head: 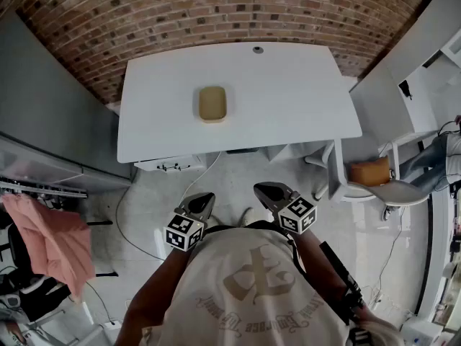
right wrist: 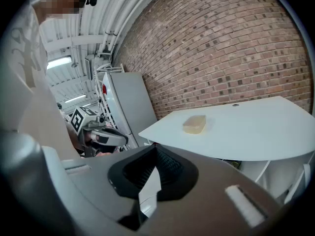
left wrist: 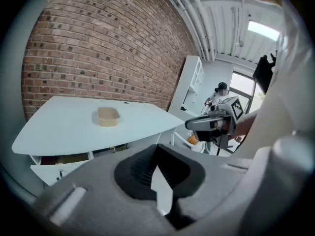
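The left gripper (head: 204,196) and the right gripper (head: 261,189) hang side by side off the near edge of the white table (head: 288,114), over the floor. Each has its jaws pressed together at the tips, with nothing between them. A tan rectangular tub (head: 213,104) sits on the table, left of its middle, well apart from both grippers. A chair with a tan cushion (head: 369,171) stands by the table's right near corner, and a brick wall (head: 216,13) runs behind the table

Both arms bent in close, left gripper (head: 203,197) and right gripper (head: 263,189) side by side, jaws pressed together, empty.
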The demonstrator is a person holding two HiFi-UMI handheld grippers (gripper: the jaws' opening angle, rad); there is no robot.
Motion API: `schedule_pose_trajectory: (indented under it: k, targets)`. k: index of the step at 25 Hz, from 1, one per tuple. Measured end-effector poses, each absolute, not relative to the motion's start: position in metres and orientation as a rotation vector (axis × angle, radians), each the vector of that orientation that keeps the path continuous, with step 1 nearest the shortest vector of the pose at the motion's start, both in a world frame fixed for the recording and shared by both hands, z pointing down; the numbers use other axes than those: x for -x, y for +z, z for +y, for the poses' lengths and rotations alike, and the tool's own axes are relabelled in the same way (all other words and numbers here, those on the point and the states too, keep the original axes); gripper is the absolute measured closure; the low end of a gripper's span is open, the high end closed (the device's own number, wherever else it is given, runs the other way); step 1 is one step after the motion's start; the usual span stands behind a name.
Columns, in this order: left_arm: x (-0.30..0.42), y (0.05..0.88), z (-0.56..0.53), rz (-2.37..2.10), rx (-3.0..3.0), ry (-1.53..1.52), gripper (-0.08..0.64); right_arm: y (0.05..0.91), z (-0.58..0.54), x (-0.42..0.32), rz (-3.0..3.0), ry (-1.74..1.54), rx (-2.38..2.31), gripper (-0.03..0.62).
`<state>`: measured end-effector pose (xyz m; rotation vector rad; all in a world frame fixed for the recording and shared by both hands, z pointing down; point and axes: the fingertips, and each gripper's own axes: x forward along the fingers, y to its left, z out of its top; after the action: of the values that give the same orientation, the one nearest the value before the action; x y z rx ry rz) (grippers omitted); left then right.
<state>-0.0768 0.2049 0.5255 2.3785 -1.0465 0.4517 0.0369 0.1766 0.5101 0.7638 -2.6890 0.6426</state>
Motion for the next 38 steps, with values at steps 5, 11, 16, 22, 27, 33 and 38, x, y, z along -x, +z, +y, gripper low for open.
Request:
schedule_pose_trajectory:
  k: [5, 11, 16, 22, 27, 33, 38]
  targets:
    - [0.062, 0.528, 0.198, -1.076, -2.353, 0.467, 0.557, 0.510, 0.163, -0.048, -2.697, 0.623, -0.709, 0.584]
    - [0.037, 0.533, 0.190, -1.090, -2.328, 0.496, 0.557, 0.511, 0.148, -0.065, -2.736, 0.646, -0.673, 0.584]
    - [0.018, 0.538, 0.179, -1.102, -2.313, 0.518, 0.557, 0.525, 0.139, -0.087, -2.712, 0.682, -0.680, 0.584]
    - [0.001, 0.537, 0.170, -1.135, -2.292, 0.569, 0.557, 0.533, 0.123, -0.113, -2.690, 0.716, -0.713, 0.584]
    - [0.008, 0.540, 0.164, -1.175, -2.245, 0.589, 0.557, 0.539, 0.111, -0.119, -2.677, 0.734, -0.722, 0.584]
    - [0.019, 0.550, 0.144, -1.215, -2.202, 0.619, 0.557, 0.544, 0.097, -0.114, -2.678, 0.771, -0.731, 0.584]
    - [0.030, 0.559, 0.111, -1.217, -2.198, 0.617, 0.557, 0.548, 0.075, -0.113, -2.658, 0.782, -0.770, 0.584]
